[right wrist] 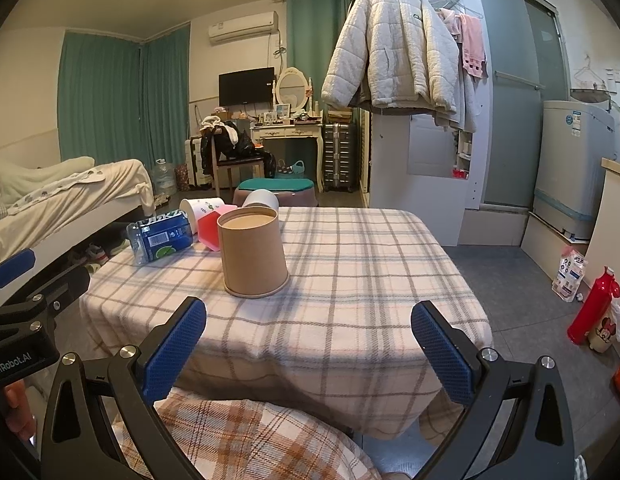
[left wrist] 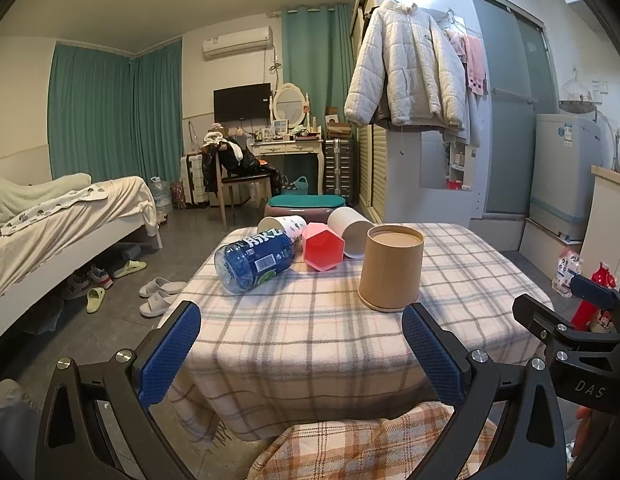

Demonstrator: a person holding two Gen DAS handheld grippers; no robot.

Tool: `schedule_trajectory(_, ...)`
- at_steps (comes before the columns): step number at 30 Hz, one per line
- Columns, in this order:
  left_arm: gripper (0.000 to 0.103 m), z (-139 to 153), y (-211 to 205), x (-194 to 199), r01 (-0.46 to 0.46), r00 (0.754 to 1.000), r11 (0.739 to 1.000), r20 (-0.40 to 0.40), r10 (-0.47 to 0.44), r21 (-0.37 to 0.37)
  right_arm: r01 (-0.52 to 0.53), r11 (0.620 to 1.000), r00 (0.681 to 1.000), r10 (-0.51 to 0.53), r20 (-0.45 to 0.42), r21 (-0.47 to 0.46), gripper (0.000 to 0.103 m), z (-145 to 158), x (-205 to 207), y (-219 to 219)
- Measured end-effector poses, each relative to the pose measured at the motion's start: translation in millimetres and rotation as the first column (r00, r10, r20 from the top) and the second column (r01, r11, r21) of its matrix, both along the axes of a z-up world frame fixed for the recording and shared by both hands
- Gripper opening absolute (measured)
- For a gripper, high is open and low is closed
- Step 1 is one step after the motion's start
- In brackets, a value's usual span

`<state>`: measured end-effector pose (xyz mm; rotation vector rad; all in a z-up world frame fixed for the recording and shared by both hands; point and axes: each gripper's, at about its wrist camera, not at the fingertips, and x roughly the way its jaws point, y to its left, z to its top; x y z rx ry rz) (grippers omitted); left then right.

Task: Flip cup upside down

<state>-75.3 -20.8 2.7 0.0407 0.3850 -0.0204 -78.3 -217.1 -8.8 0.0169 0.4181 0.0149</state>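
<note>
Looking out past both sets of jaws, the biggest thing ahead is the table (left wrist: 330,344) with its plaid cloth, and nothing's in my grip yet. Sitting on it, the brown paper cup (left wrist: 391,268) already looks like it's rim-down, wide end on the cloth, closed base facing up, just ahead of my left gripper (left wrist: 301,354) and nearer its right-side finger; from my right gripper (right wrist: 310,350) it's ahead and off toward the left-side finger. Both are spread wide and holding nothing. Behind the cup there's a blue bottle (left wrist: 253,258) lying on its side, then a pink cup (left wrist: 324,249) and two white cups (left wrist: 350,232) tipped over. My guess is it's light, thin cardboard, so it'd crush if squeezed hard; I'd pinch the side wall around mid-height, gently, since the taper could let it slip.
</note>
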Motion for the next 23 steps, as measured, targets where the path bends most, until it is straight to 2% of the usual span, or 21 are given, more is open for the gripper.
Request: schedule_trajectory(23, 0.103, 0.5, 0.4, -0.9, -0.008, 1.0, 1.0, 0.0, 0.008, 0.006, -0.01, 1.0, 1.0, 0.01, -0.011, 0.002, 0.103, -4.2, 1.6, 0.2)
